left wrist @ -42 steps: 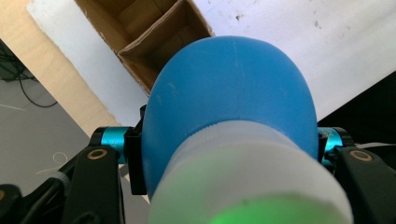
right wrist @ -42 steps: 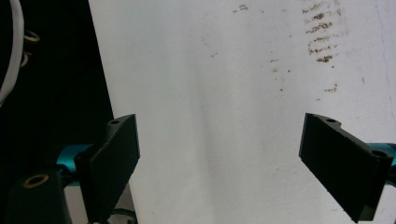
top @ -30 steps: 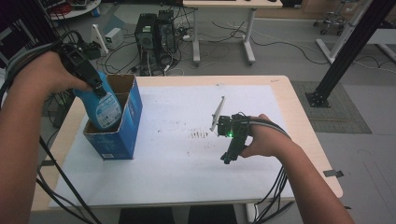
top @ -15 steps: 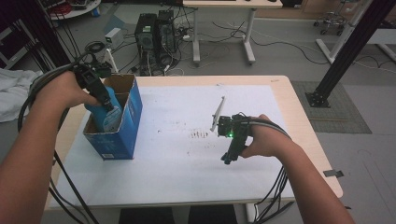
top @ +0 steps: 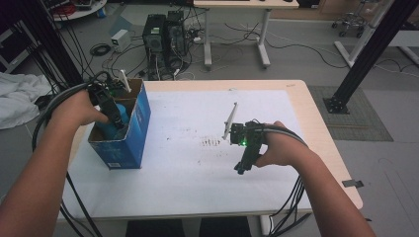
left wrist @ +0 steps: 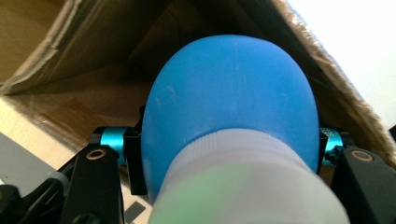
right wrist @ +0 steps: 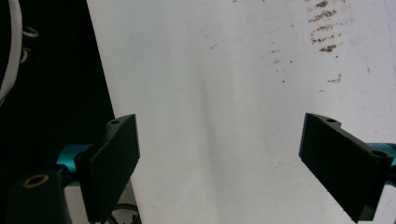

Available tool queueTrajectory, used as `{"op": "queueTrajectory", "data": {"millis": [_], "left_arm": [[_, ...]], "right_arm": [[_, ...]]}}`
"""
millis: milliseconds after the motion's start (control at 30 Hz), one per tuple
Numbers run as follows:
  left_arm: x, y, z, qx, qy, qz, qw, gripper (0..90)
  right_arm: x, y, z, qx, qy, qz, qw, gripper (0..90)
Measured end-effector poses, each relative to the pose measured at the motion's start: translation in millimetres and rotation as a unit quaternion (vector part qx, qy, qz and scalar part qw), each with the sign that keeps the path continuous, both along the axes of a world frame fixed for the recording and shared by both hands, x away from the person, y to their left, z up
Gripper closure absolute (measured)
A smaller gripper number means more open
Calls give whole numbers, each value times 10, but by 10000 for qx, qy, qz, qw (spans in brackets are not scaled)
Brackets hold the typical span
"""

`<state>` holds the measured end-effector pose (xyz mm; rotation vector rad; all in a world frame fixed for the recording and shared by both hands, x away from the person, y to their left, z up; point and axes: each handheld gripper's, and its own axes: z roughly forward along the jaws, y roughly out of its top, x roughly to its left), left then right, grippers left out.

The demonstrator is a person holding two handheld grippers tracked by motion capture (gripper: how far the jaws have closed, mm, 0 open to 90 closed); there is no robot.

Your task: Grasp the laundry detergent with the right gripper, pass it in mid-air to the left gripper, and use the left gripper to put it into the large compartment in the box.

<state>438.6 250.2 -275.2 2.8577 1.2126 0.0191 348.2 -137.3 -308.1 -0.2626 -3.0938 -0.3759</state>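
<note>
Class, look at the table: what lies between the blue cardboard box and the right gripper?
In the high view, only the white table cover with a patch of small dark specks lies between the blue cardboard box and the right gripper; no object stands there.

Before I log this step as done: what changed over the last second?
The left gripper, shut on the blue bottle, sank with it into the blue box. The right gripper stayed open and still over the white sheet.

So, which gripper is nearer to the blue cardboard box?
Left. The left gripper is inside the blue cardboard box, shut on a blue bottle. The right gripper is open, over the white table cover, well apart from it.
</note>
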Motion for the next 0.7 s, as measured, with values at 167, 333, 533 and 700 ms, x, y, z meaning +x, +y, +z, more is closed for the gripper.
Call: {"op": "queueTrajectory", "data": {"millis": [167, 333, 533, 700], "left_arm": [[5, -5, -95, 31, 46, -129, 9999, 386], [14, -1, -172, 29, 117, -137, 9998, 386], [17, 9, -215, 20, 136, -127, 9998, 385], [19, 24, -195, -55, 102, -70, 9999, 355]], "right_arm": [[1, -1, -14, 23, 6, -9, 10000, 115], [-6, 6, -29, -2, 7, -4, 10000, 115], [-3, 3, -35, -4, 9, -22, 10000, 115], [4, 0, -33, 21, 16, -6, 10000, 115]]}}
